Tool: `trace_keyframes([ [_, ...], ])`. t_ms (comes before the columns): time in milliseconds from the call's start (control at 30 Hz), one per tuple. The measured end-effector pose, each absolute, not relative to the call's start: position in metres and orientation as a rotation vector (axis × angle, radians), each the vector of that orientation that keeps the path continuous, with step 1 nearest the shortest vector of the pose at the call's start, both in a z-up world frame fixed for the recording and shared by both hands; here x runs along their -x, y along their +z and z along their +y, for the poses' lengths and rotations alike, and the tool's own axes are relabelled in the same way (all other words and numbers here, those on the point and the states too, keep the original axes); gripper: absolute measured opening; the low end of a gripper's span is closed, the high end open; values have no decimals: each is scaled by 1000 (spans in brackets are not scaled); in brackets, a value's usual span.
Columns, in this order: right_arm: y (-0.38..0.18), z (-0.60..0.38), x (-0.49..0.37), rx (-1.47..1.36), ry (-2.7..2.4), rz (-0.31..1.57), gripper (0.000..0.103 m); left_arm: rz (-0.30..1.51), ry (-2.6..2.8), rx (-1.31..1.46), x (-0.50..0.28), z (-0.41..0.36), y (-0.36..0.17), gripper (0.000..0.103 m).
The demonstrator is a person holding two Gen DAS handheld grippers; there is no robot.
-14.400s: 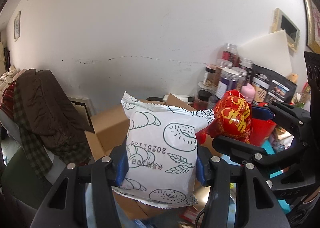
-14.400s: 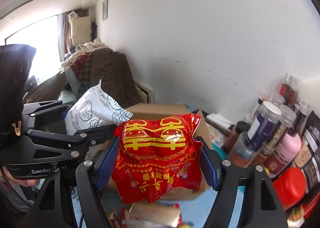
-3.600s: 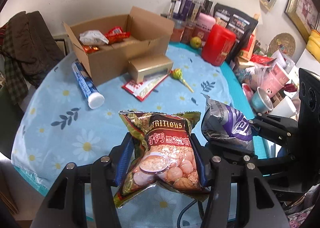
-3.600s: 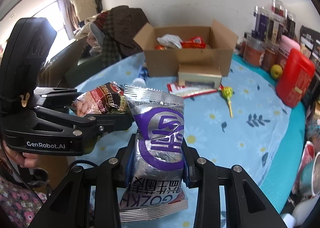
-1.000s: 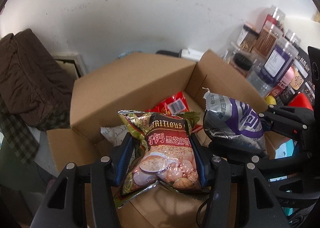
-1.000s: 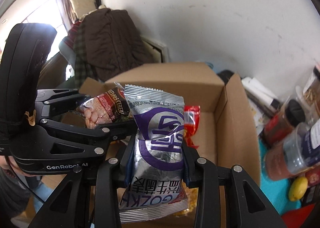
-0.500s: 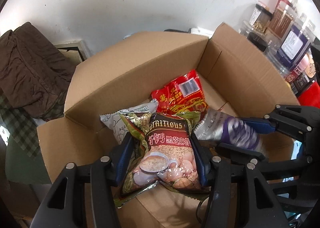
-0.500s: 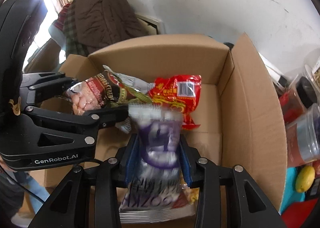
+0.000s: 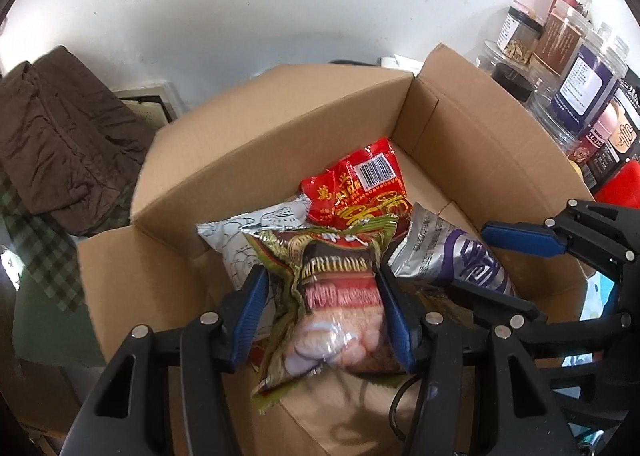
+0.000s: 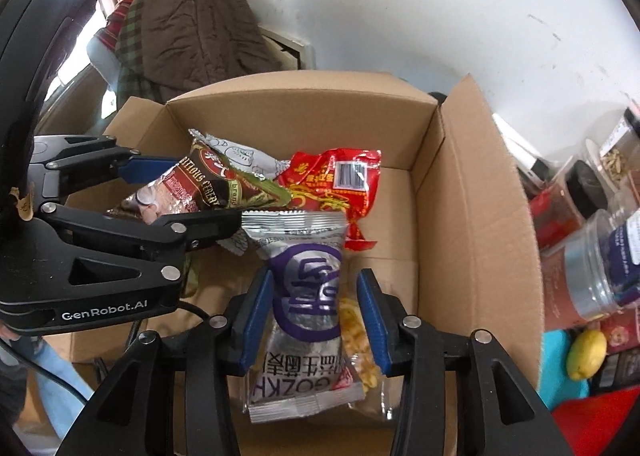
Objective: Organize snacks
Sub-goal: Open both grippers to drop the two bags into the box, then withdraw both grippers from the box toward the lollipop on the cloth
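Observation:
An open cardboard box (image 9: 248, 159) (image 10: 472, 191) holds a red snack packet (image 9: 356, 187) (image 10: 336, 179) and a white pastry bag (image 9: 248, 244) (image 10: 244, 153). My left gripper (image 9: 320, 312) is open over the box; the brown cereal bag (image 9: 336, 304) (image 10: 192, 187) hangs loose between its blue pads, a gap on both sides. My right gripper (image 10: 314, 312) is open too; the silver and purple bag (image 10: 308, 296) (image 9: 452, 260) sits loose between its pads (image 10: 370, 320), over a clear bag of yellow snacks (image 10: 360, 348).
Jars with lids (image 9: 576, 67) (image 10: 600, 256) stand right of the box, with a red canister (image 9: 620, 183) and a yellow fruit (image 10: 586, 348). A brown jacket (image 9: 60, 127) (image 10: 188, 23) hangs over a chair to the left. A white wall is behind.
Both grippers have dropped lower into the box and their jaws have spread. The cereal bag and the silver and purple bag now sit loose instead of being squeezed.

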State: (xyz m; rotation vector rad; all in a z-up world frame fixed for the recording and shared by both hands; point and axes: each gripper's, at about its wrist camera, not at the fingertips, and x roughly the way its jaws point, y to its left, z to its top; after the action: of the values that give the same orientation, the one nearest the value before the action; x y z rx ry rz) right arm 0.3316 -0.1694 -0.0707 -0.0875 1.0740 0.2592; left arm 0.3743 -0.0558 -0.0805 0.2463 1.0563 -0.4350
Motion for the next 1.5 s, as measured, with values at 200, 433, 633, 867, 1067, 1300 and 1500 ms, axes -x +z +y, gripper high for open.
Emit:
trace_keyframes([
  [200,-61,-174,-325,78,252,1049,48,975,-403,-271,-363,-58,-61,65],
  [433,-32,-183,-315,76,217,994,48,941,-391,-250,-356,-55,-37,66],
  [633,5,-177,-301,89,201,913,48,875,-399,-223,-336,-50,-3,66],
  [867,51,-174,-265,94,177,796,48,764,-405,-193,-299,-40,47,66],
  [1067,85,-170,-226,90,167,701,54,687,-407,-186,-262,-31,79,66],
  [1300,110,-167,-177,84,169,619,64,592,-408,-183,-210,-23,104,81],
  [1500,117,-168,-140,76,146,576,74,550,-432,-159,-170,-12,109,81],
])
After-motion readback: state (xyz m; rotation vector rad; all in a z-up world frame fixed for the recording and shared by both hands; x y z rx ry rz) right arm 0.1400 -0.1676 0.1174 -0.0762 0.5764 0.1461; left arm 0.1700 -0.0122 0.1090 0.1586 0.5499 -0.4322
